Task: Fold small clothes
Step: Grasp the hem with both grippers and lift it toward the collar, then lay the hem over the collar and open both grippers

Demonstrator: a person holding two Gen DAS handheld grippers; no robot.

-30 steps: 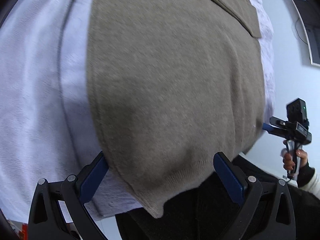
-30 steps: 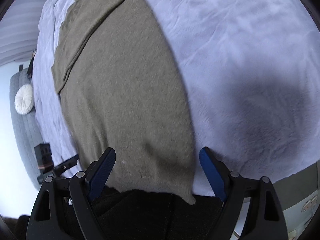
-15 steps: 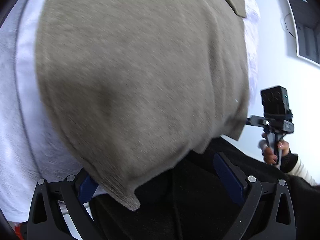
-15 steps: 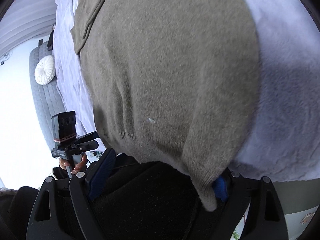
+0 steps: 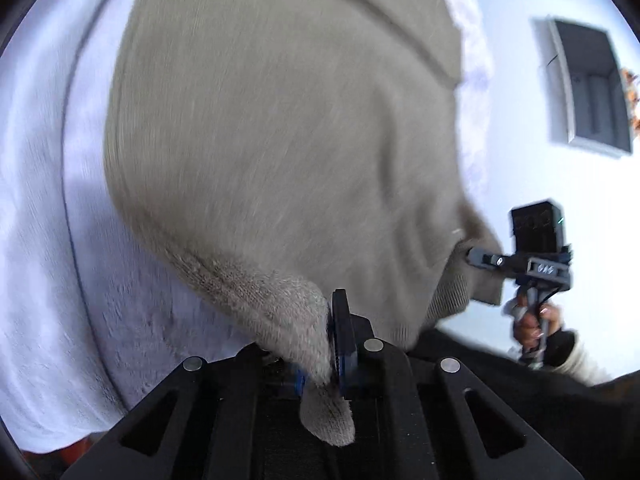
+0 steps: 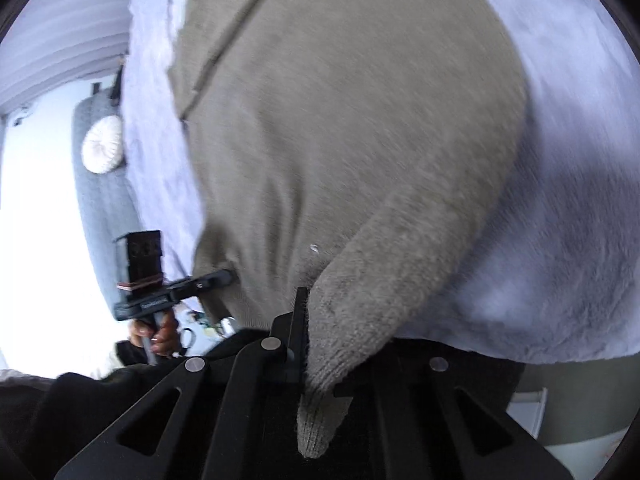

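Two grippers, both clamped on the same taupe knit garment [image 5: 280,140]. No basket, bin or drawer in either view; only a pale lilac plush blanket [image 5: 48,240] bearing the garment, spread flat across most of it.

Left gripper [image 5: 330,344]: jaws pressed together on a ribbed hem corner, knit bunched between the pads, a stub of cloth poking out below toward the camera. Corner raised off the blanket, hem edge running up and left from the pinch. Black linkage arms folded inward under the lens. Seen from the right wrist view, left gripper [image 6: 224,278] held level, tips buried in the garment's hem edge, left hand [image 6: 160,330] wrapped round the grip below, black camera block on top.

Right gripper [image 6: 306,340]: closed tight on the opposite hem corner, a thick fold of knit rising up and right from the pinch, ribbed tip hanging down past the fingers. Seen from the left wrist view, right gripper [image 5: 482,259] level as well, tips against the far corner of the hem, right hand [image 5: 534,322] clenched on the handle, pale cuff at the wrist.

Hem stretched between both pinches, lifted along the near edge of the blanket; upper body and a folded-in sleeve [image 6: 216,52] lying flat farther away. Grey upholstered seat [image 6: 100,184] with a round white cushion [image 6: 103,150] beyond the blanket's left edge; dark wall panel [image 5: 588,88] on the white wall at right. Both views motion-blurred.
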